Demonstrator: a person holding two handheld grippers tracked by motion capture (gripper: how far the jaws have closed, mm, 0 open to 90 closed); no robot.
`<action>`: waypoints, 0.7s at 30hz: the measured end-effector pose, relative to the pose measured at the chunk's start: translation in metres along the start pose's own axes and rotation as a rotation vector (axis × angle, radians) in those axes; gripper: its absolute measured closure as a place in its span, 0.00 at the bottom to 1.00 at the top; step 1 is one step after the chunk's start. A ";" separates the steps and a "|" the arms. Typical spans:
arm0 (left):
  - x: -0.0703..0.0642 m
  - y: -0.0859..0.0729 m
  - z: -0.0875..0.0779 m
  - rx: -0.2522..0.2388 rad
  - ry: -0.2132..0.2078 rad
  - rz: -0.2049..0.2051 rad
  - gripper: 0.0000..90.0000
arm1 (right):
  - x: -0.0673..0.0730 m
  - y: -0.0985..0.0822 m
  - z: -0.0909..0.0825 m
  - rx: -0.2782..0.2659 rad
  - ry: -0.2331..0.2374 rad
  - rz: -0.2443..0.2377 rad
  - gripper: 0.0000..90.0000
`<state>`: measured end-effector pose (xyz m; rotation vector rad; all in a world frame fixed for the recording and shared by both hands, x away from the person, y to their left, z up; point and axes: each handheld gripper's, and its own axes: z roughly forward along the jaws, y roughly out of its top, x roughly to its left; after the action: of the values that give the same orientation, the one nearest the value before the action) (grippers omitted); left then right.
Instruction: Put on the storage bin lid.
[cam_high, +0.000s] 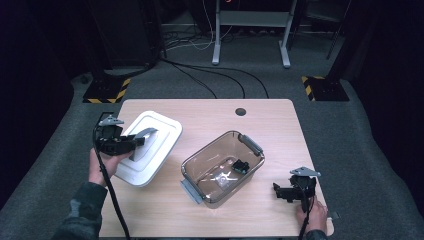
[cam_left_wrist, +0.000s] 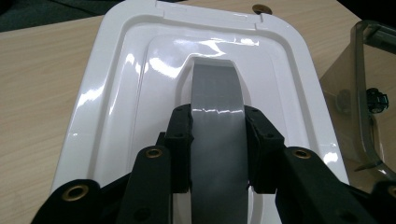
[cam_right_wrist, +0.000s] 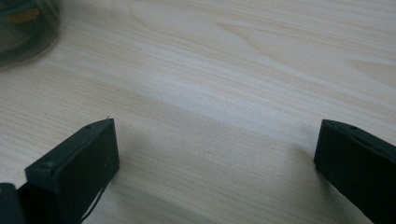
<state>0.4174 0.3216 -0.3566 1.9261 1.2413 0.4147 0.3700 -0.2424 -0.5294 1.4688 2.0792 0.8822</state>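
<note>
High view, lid: the white lid (cam_high: 150, 148) sits at the left part of the wooden table (cam_high: 270, 125), its near edge past the table's left side, its far end resting on the tabletop.
High view, left gripper: the left gripper (cam_high: 131, 143) reaches in from the left, its jaws closed on the grey handle (cam_high: 145, 134) that arches over the lid's middle.
High view, container: the clear container (cam_high: 222, 167) stands open just right of the lid, apart from it, with a small black object (cam_high: 240, 167) inside.
High view, right gripper: the right gripper (cam_high: 278, 191) is at the table's near right corner, near the container but apart from it.
Left gripper view: the two black pads (cam_left_wrist: 182, 140) press both sides of the grey handle (cam_left_wrist: 217, 140); the lid (cam_left_wrist: 116, 93) spreads beyond and below them, tilted.
Right gripper view: the right gripper (cam_right_wrist: 215, 149) has its jaws spread wide over bare table (cam_right_wrist: 224, 70), nothing between them; the container's edge (cam_right_wrist: 25, 28) shows at the upper left.
</note>
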 end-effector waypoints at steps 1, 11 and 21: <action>-0.002 0.002 -0.001 0.000 -0.006 0.006 0.74 | 0.000 0.000 0.000 0.000 0.000 0.000 0.00; -0.018 0.013 -0.003 -0.014 -0.041 0.024 0.74 | 0.000 0.000 0.000 0.000 0.000 -0.001 0.00; -0.039 0.025 0.001 -0.004 -0.072 0.069 0.74 | 0.000 0.000 0.000 0.000 0.000 -0.001 0.00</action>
<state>0.4157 0.2821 -0.3331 1.9673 1.1294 0.3804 0.3701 -0.2425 -0.5295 1.4678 2.0796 0.8818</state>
